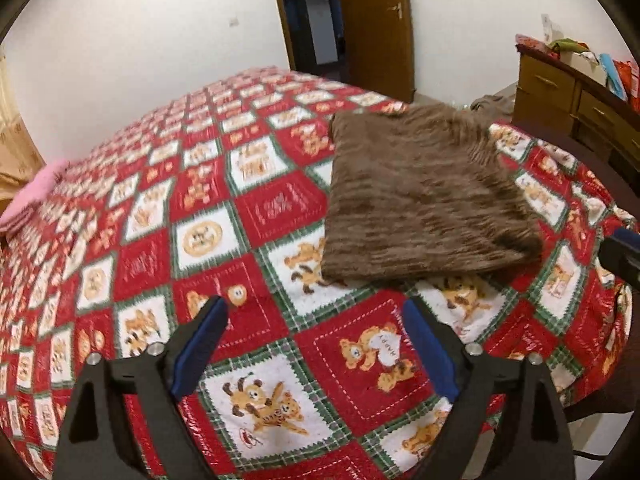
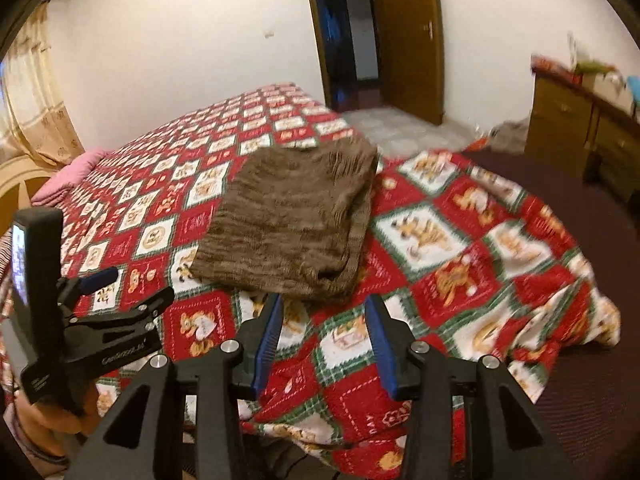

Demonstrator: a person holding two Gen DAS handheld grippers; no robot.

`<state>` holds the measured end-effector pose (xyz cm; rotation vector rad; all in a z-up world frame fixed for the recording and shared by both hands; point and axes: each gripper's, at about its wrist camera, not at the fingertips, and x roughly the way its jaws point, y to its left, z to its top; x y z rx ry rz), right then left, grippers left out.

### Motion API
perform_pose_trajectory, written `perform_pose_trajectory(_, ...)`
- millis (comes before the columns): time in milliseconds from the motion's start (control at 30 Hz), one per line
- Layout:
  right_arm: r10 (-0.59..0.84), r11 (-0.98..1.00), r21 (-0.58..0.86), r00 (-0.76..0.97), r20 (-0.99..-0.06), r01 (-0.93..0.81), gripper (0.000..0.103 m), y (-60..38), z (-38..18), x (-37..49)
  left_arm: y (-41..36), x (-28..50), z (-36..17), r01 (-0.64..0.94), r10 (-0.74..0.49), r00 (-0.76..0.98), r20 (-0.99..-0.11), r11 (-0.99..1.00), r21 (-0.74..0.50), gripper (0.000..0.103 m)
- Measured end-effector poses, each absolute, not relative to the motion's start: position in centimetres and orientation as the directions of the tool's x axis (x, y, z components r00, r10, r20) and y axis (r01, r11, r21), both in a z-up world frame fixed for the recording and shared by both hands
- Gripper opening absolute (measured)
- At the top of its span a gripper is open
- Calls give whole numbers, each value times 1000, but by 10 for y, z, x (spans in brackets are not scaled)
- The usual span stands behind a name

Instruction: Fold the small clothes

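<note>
A brown knit garment (image 1: 424,196) lies folded into a rough square on the red patchwork bedspread (image 1: 200,208). It also shows in the right wrist view (image 2: 292,216). My left gripper (image 1: 316,320) is open and empty, hovering above the bedspread just short of the garment's near edge. My right gripper (image 2: 322,312) is open and empty, also just short of the garment's near edge. The left gripper body (image 2: 100,320) shows at the left of the right wrist view. The tip of the right gripper (image 1: 620,252) shows at the right edge of the left wrist view.
A pink cloth (image 1: 36,196) lies at the far left of the bed. A wooden dresser (image 1: 580,108) with clutter stands at the right. An open wooden door (image 1: 376,24) is behind the bed. The bed's edge drops off at the right (image 2: 560,320).
</note>
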<state>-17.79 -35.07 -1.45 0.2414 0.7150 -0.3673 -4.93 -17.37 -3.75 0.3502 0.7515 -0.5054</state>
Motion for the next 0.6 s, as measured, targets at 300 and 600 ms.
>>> perform_pose_trajectory(300, -315, 901, 78, 767, -558, 427, 78, -337, 27, -194, -162, -81, 14, 543, -376, 723, -579, 828, 141, 103)
perform_pose_trajectory(600, -357, 905, 29, 792, -495, 425, 78, -317, 54, -224, -154, -108, 45, 536, -413, 774, -479, 831, 150, 103)
